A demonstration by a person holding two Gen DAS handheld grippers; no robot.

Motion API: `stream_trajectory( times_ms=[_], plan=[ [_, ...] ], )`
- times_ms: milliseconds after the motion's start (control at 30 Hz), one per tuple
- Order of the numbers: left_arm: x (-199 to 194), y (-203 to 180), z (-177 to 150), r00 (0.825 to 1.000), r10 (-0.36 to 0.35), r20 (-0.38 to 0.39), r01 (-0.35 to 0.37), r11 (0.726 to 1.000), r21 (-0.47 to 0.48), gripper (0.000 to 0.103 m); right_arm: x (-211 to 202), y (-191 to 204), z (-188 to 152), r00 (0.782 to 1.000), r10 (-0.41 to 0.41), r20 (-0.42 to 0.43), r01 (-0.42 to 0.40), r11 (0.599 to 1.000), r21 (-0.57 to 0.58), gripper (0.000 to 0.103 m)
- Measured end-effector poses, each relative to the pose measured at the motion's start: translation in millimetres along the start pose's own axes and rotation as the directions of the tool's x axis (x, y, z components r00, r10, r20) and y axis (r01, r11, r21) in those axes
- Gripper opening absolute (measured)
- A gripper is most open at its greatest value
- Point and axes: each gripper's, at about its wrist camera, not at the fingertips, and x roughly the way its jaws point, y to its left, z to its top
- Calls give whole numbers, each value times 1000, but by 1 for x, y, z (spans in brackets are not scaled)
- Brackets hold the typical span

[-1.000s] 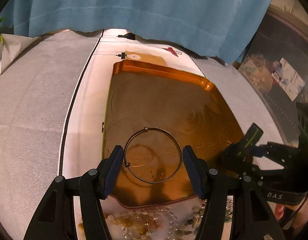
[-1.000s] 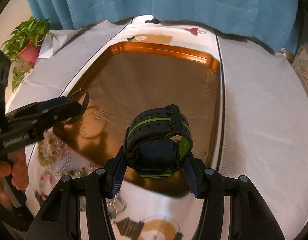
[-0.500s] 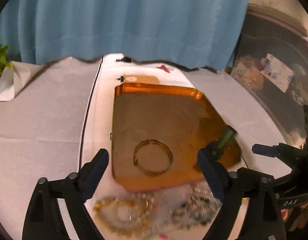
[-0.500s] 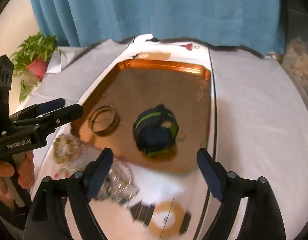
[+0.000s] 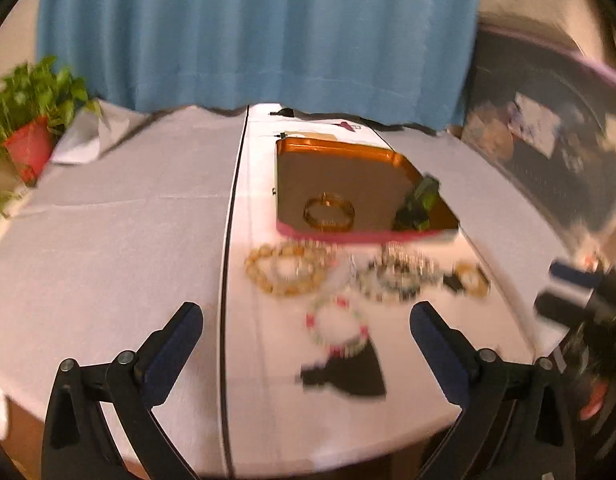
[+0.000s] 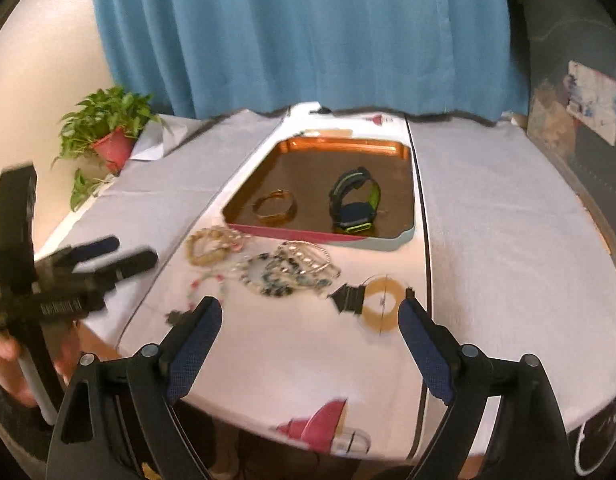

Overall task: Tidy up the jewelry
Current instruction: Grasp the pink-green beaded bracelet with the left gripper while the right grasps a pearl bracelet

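Note:
A copper tray (image 6: 340, 148) (image 5: 348, 150) lies on the table. In it are a thin metal bangle (image 6: 275, 207) (image 5: 328, 212) and a black-and-green watch (image 6: 354, 200) (image 5: 418, 204). Before the tray's near edge lie loose pieces: a yellow bead bracelet (image 6: 211, 242) (image 5: 285, 268), a tangle of pearl and dark bead strands (image 6: 287, 268) (image 5: 396, 272), and a pink-and-green bead bracelet (image 5: 338, 328). My left gripper (image 5: 305, 332) (image 6: 111, 258) is open and empty, well back from the jewelry. My right gripper (image 6: 310, 326) is open and empty, near the table's front edge.
The table carries a white runner with printed figures (image 6: 348, 298) between grey cloths (image 6: 508, 216). A potted plant (image 6: 107, 132) stands at the far left. A blue curtain (image 6: 308, 32) hangs behind. Dark clutter (image 5: 548, 152) sits to the right.
Both grippers let go, the left of the bangle and the right of the watch, opened wide and drew back from the tray toward the table's front edge.

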Motion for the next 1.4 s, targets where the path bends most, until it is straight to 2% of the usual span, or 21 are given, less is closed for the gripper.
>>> stream_trajectory(
  times_ms=[133,233,300,367,400,433,467,533,567,600,633,700,800,833,867,967,1067,1133,1200,1300,1400],
  plan=[
    [-12,-14,-33,1000,6,9,-6,998,56,103,-21,13,-21,998,-32,53,32,999,-14,90],
    [-14,-11,-46,996,-93,19,92,995,36,102,-32,19,-38,995,8,102,-7,1000,-11,90],
    [-18,-10,-48,992,-123,38,122,992,26,101,-32,22,-49,995,33,93,-33,999,-6,90],
    [-18,-10,-46,992,-110,57,109,994,24,98,-29,21,-57,997,61,56,-61,998,-1,86],
    [-17,-11,-45,993,-103,60,102,995,25,94,-30,21,-62,992,109,63,-108,994,-15,73],
    [-11,-12,-42,995,-92,50,91,996,27,86,-32,22,-67,987,140,78,-138,990,-37,68],
    [-5,-13,-41,996,-85,38,84,996,32,79,-31,22,-71,989,121,89,-115,991,-68,68],
    [9,-16,-37,998,-69,11,68,996,58,44,-24,21,-77,990,93,103,-82,991,-105,59],
    [20,-18,-34,999,-42,-8,43,996,74,36,-15,18,-77,990,106,90,-97,990,-103,55],
    [28,-17,-33,999,-26,-27,28,997,78,27,-7,15,-75,991,114,76,-107,989,-98,47],
    [37,-14,-31,998,-30,-51,34,997,67,23,2,13,-72,990,124,61,-117,988,-97,38],
    [51,-7,-25,995,-59,-78,61,998,25,22,21,7,-65,989,141,40,-136,986,-99,28],
    [66,4,-19,989,-105,-101,101,994,-44,20,45,-5,-49,989,145,40,-141,986,-91,25],
    [72,6,-18,985,-126,-116,119,991,-59,10,52,-9,-41,988,146,48,-142,986,-86,25],
    [76,7,-16,984,-127,-121,121,991,-56,7,62,-14,-33,987,154,49,-150,985,-81,25],
    [81,5,-13,985,-125,-121,123,992,-27,4,85,-25,-15,983,176,45,-172,982,-72,25],
    [81,3,-12,985,-122,-119,124,992,10,4,101,-30,-3,987,154,45,-151,985,-79,25],
    [81,3,-13,986,-121,-117,124,992,19,4,105,-33,5,981,189,40,-187,981,-58,23],
    [80,3,-13,986,-120,-115,123,992,18,4,109,-26,16,992,120,46,-113,984,-136,20],
    [78,2,-15,987,-109,-115,113,993,29,4,122,-18,26,990,144,-2,-142,970,-195,8],
    [77,-2,-16,989,-94,-118,101,994,50,4,129,-8,25,990,139,-35,-143,960,-241,6]
  ],
)
